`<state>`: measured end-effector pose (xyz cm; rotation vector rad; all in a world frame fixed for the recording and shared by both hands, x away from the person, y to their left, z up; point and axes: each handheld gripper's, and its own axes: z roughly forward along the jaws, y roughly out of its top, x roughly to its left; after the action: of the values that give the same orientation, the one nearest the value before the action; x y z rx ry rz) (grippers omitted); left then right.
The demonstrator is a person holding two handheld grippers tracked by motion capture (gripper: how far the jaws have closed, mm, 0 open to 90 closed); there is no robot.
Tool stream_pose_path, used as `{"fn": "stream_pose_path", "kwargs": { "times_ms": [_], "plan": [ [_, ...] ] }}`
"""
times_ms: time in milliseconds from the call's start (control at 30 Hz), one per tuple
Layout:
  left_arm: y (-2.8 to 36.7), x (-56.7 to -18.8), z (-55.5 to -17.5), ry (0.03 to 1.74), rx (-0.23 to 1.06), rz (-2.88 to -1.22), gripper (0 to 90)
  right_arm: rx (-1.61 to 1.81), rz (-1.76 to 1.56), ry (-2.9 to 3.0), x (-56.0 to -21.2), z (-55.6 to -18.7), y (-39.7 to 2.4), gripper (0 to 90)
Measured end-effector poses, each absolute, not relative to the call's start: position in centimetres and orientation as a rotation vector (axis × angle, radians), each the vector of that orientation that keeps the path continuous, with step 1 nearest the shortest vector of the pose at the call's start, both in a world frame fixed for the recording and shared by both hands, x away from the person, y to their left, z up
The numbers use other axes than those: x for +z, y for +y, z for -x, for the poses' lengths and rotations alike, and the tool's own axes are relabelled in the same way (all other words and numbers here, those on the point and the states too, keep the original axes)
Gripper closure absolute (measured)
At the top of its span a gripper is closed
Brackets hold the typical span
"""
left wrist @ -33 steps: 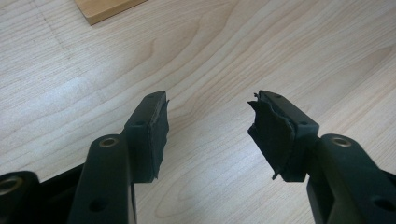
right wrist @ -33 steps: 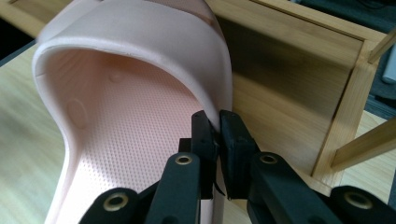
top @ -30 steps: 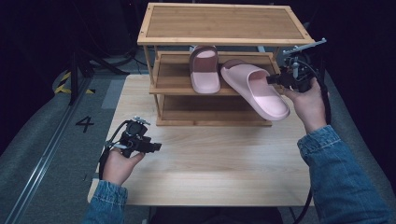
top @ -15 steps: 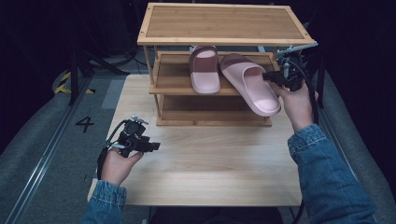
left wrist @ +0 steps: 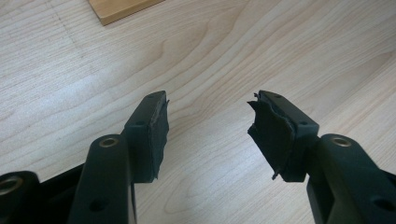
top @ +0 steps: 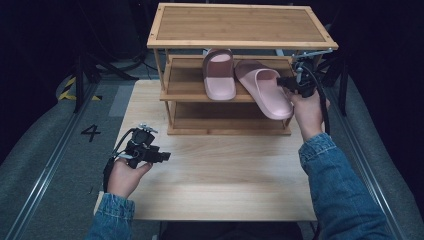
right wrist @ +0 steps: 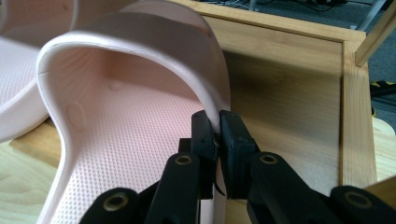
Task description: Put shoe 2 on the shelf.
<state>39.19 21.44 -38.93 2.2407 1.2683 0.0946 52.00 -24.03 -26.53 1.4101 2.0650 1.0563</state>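
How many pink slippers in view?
2. One pink rubber slide slipper lies on the wooden rack's middle shelf; the second pink slipper beside it overhangs the front edge, strap clamped by the right gripper.

Two slippers (top: 219, 75) (top: 263, 89) on rack's (top: 180, 95) middle shelf — side by side.

The rack's top shelf (top: 240, 25) hides the far slipper's (top: 219, 75) toe, seemingly.

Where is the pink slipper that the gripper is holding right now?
In the high view, the pink rubber slipper lies angled on the right of the wooden rack's middle shelf, beside its twin slipper, its strap pinched by the right gripper.
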Motion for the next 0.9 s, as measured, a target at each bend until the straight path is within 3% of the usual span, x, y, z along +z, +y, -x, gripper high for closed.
{"fn": "stream_pose_path", "kwargs": {
  "times_ms": [167,467,900],
  "plan": [
    [21.4,-38.9,-39.2,1.259,0.094,-2.246,44.7,1.078,-1.421,2.046,-26.7,-52.3,-23.7,83.1],
    [21.3,-38.9,-39.2,1.271,0.092,-2.237,44.7,1.177,-1.337,2.066,-26.5,-51.4,-25.0,66.3],
    [19.8,-39.2,-40.2,1.235,0.067,-2.28,44.3,1.148,-1.193,2.198,-25.1,-45.6,-26.9,76.4]
  ]
}}
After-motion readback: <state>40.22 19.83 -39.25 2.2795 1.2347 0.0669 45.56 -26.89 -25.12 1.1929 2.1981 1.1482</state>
